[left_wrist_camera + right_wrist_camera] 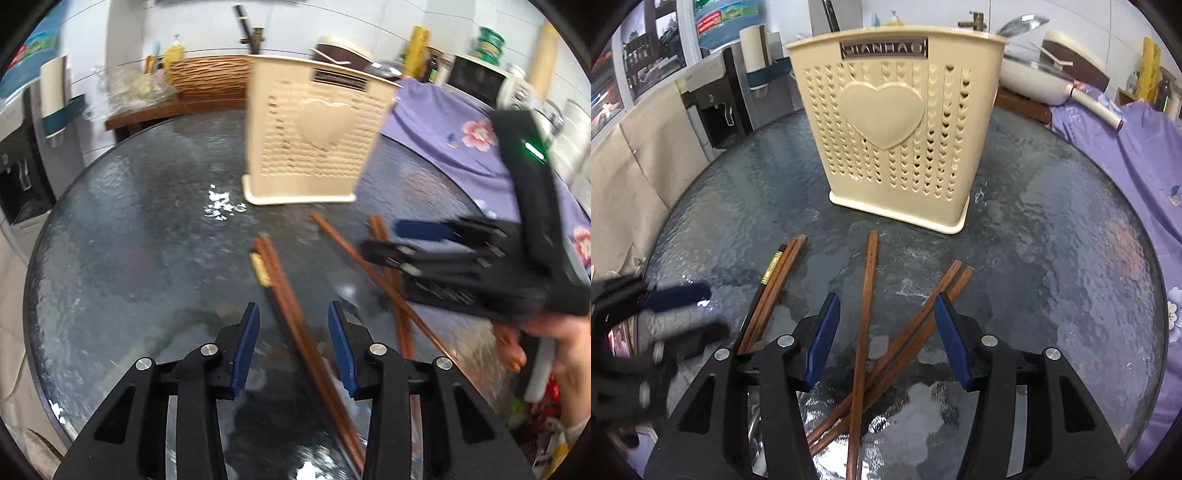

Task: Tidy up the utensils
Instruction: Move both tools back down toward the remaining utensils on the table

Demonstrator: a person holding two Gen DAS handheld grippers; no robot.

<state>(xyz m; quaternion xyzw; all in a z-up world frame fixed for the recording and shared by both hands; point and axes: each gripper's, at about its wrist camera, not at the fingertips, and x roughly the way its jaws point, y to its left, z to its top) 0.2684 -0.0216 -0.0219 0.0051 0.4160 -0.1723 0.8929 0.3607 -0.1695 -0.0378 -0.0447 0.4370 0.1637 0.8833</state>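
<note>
- Chopsticks [866, 314]: brown wood, satin.
- Holder [894, 125]: cream plastic, perforated, matt.
- Table [1052, 258]: dark glass, rippled, glossy.
- Cloth [1137, 147]: purple floral fabric.

Utensil holder [899, 129] stands upright on the round table [1052, 258], toward its far side. Before it, chopsticks lie flat on the tabletop: a close pair [775, 288] at left, a single stick [866, 314] in the middle, a crossed pair [923, 325] at right. Behind the holder, a pan [1034, 79] rests on a side counter.
</note>
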